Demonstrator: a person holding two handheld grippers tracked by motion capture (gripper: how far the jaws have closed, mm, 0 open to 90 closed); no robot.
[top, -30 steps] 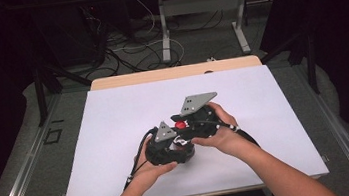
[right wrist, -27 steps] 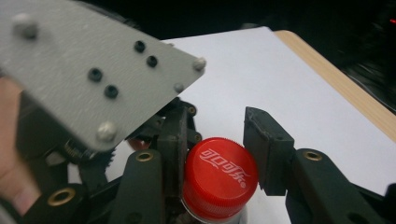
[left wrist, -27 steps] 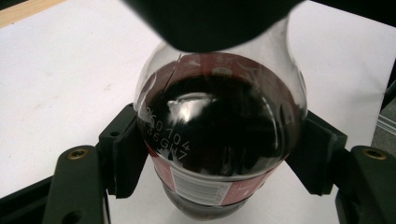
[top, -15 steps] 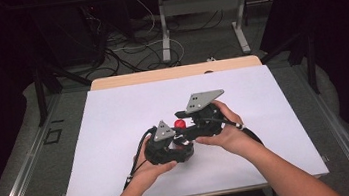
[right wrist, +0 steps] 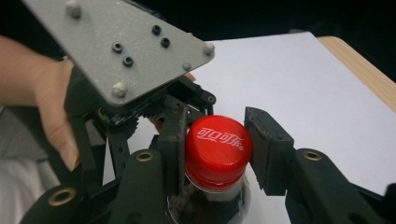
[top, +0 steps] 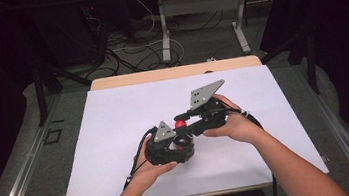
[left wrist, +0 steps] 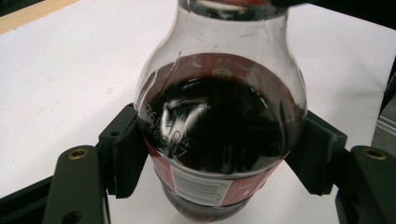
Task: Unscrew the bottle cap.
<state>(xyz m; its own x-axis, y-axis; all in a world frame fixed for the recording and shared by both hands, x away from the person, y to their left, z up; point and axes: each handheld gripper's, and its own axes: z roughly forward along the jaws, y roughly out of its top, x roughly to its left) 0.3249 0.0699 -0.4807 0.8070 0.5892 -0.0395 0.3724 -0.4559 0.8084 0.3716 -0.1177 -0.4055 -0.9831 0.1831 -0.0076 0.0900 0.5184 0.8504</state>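
A small cola bottle [left wrist: 219, 130] with dark drink and a red label stands on the white sheet. My left gripper [left wrist: 219, 154] is shut on its body, one pad pressing on each side. In the right gripper view, the red cap [right wrist: 217, 144] sits between the pads of my right gripper [right wrist: 217, 149], whose jaws have just been closing on it and now grip it. From above, the cap [top: 179, 124] shows as a red dot between the left gripper [top: 171, 146] and the right gripper [top: 181, 122], near the table's middle front.
The white sheet [top: 114, 115] covers most of the wooden table [top: 159, 74]. Beyond its far edge stand metal table legs [top: 164, 28], with cables on the floor. Both forearms come in from the bottom edge.
The right gripper's grey plate has shifted slightly up and to the right at the cap. The left gripper and the bottle have stayed in place.
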